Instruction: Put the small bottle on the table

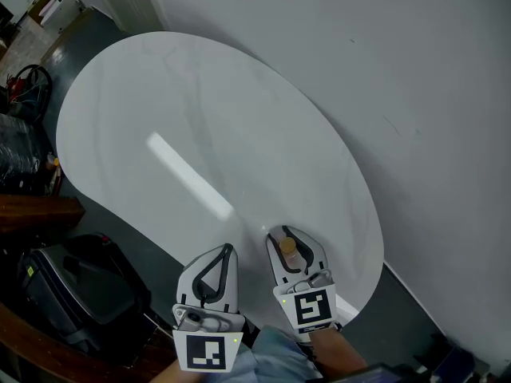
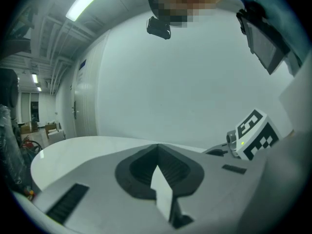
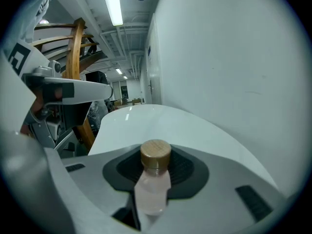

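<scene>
A: Where's your right tool (image 1: 287,231)?
B: Over the near edge of the white oval counter (image 1: 200,110). It's clamped on the small clear pinkish bottle with a wooden cap (image 3: 153,184), with the cap pointing toward the tips.
A: Is the bottle touching the counter?
B: Can't tell from your views.
A: And your left tool (image 2: 157,149)?
B: Closed, tips together, nothing in it. It's just beside your right one, tips at the counter's edge.

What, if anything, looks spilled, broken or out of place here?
Nothing stands out. The small bottle is capped and clamped in the right gripper, with no spill showing. The left gripper is shut and empty, and the white table bears a streak of reflected light.
</scene>
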Motion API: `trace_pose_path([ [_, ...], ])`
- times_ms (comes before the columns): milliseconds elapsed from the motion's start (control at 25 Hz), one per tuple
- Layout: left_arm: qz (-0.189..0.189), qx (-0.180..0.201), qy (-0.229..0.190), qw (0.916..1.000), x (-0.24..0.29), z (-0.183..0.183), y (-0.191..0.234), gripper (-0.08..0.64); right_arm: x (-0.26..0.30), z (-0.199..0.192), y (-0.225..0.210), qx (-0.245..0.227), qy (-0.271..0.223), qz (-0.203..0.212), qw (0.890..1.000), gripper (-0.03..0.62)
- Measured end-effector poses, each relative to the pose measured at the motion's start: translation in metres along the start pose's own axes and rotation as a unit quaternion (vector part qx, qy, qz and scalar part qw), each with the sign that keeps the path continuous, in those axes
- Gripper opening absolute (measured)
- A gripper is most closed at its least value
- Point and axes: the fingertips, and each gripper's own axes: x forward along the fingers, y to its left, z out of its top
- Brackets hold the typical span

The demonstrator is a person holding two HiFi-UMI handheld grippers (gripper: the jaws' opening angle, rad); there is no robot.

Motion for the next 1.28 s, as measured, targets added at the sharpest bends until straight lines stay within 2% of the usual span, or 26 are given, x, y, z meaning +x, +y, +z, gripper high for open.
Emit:
trace_pose_path([
  [240, -0.005, -0.015, 0.014, 0.9998, 0.005, -0.008, 0.001, 0.003, 0.005, -0.01, 0.0, 0.013, 0.02, -0.009, 1.0, 0.112],
  [360, -0.008, -0.015, 0.019, 0.9997, 0.005, -0.01, 0.001, 0.002, 0.006, -0.007, -0.001, -0.013, 0.011, -0.009, 1.0, 0.112],
  [560, -0.013, -0.009, 0.021, 0.9997, 0.006, -0.012, 0.003, 0.003, 0.007, -0.007, 0.001, -0.019, 0.006, -0.008, 1.0, 0.114],
  [720, -0.008, -0.016, 0.017, 0.9997, 0.005, -0.011, 0.005, 0.002, 0.003, -0.018, 0.006, -0.043, 0.035, -0.01, 0.998, 0.112],
  [880, -0.004, -0.019, 0.015, 0.9997, 0.003, -0.01, 0.004, 0.002, 0.005, -0.023, 0.005, -0.01, 0.031, -0.02, 0.999, 0.114],
  [1080, -0.005, 0.008, 0.004, 1.0, 0.0, -0.001, 0.004, 0.003, 0.008, -0.006, 0.0, -0.032, -0.001, -0.019, 0.999, 0.137],
  [1240, 0.019, 0.004, -0.015, 0.9997, -0.006, 0.009, 0.014, 0.003, -0.003, 0.023, -0.002, -0.056, -0.036, -0.025, 0.997, 0.14],
  [1280, 0.03, -0.009, -0.018, 0.9994, -0.008, 0.012, 0.019, 0.003, -0.006, 0.034, -0.003, -0.055, -0.052, -0.029, 0.997, 0.14],
])
